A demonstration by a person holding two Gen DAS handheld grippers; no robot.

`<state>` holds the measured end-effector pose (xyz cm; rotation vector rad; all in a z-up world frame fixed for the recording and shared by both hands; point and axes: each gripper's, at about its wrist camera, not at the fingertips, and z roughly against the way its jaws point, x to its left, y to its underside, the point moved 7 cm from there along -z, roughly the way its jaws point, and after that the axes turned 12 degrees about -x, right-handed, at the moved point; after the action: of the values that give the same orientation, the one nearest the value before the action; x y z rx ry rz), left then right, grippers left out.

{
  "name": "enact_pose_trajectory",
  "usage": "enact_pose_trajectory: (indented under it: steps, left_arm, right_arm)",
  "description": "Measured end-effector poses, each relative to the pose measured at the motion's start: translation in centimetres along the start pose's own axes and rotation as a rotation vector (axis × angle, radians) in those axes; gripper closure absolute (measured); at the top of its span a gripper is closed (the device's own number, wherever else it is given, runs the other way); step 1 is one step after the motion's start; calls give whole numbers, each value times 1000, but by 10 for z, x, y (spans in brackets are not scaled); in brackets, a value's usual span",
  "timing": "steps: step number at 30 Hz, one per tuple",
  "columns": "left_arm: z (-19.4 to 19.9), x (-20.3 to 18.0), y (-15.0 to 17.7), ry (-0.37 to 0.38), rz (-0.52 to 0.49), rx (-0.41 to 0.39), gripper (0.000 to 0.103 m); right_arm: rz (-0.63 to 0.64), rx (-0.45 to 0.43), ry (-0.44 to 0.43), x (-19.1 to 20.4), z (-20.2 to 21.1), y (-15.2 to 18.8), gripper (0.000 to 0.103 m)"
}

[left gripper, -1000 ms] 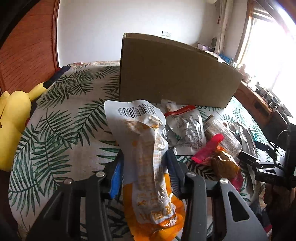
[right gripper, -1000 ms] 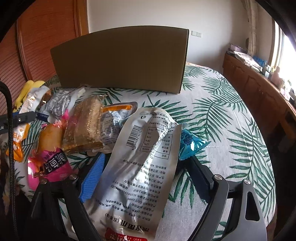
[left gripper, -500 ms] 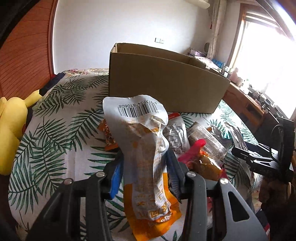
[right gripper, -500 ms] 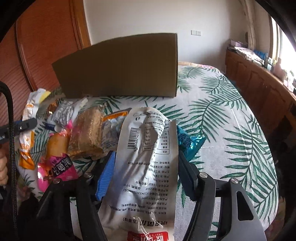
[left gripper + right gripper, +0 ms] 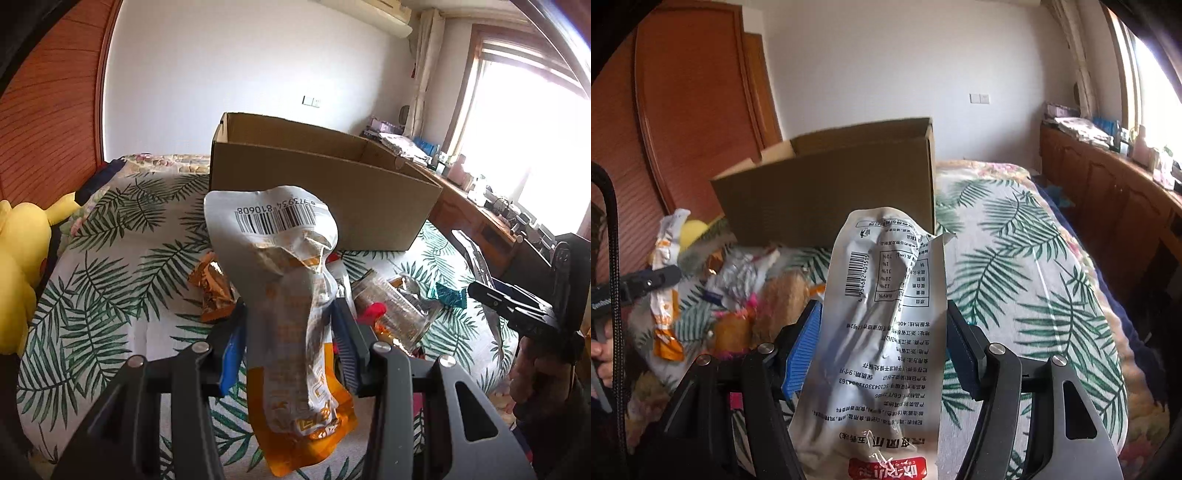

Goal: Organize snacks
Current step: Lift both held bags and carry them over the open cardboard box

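My left gripper (image 5: 291,328) is shut on an orange and silver snack pouch (image 5: 288,280), held above the bed. My right gripper (image 5: 882,332) is shut on a silver snack pouch with black print (image 5: 886,332), also lifted. An open cardboard box (image 5: 317,192) stands behind the snacks; it also shows in the right wrist view (image 5: 827,192). A pile of loose snack packets (image 5: 395,306) lies on the leaf-print bedspread (image 5: 110,288) in front of the box. The right gripper shows at the right of the left wrist view (image 5: 517,306), and the left gripper with its pouch shows at the left of the right wrist view (image 5: 661,277).
A yellow plush toy (image 5: 18,266) lies at the bed's left edge. A wooden wardrobe (image 5: 683,110) stands behind the box. A wooden dresser (image 5: 1108,192) with clutter runs along the window side. An orange packet (image 5: 212,291) lies left of the pile.
Both grippers have risen with their pouches, so the box's open top now shows. The pouches stay gripped.
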<state>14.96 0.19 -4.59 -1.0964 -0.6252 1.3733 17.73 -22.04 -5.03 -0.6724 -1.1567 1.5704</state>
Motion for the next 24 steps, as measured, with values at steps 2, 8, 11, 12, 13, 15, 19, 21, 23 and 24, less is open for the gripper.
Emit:
enact_pose_trajectory:
  steps: [2, 8, 11, 12, 13, 15, 19, 21, 23, 24]
  left_arm:
    - [2, -2, -3, 4, -4, -8, 60]
    - [5, -11, -8, 22, -12, -19, 60]
    - [6, -15, -15, 33, -14, -29, 60]
    - [6, -16, -18, 37, -16, -33, 60]
    - [7, -18, -22, 41, -19, -38, 60]
    - [7, -21, -32, 52, -23, -51, 60]
    - [5, -29, -56, 68, -42, -83, 60]
    - [2, -33, -72, 76, -55, -100, 60]
    - [-2, -36, -87, 81, -70, -114, 60]
    - [-3, -37, -94, 83, -77, -122, 60]
  right_arm:
    - [-11, -13, -14, -1, 3, -5, 37]
    - [-31, -24, -32, -8, 5, -15, 37]
    - [-16, -27, -24, -8, 5, -21, 37]
    - [-11, -30, -24, -7, 6, -22, 37]
    - [-4, -35, -23, -6, 6, -25, 37]
    - [10, -49, -27, -2, 7, -34, 37]
    - [29, -77, -42, 7, 5, -56, 37]
    - [45, -93, -50, 13, 1, -69, 37]
    - [58, -109, -61, 18, -4, -83, 37]
    - [64, -119, -66, 20, -7, -91, 37]
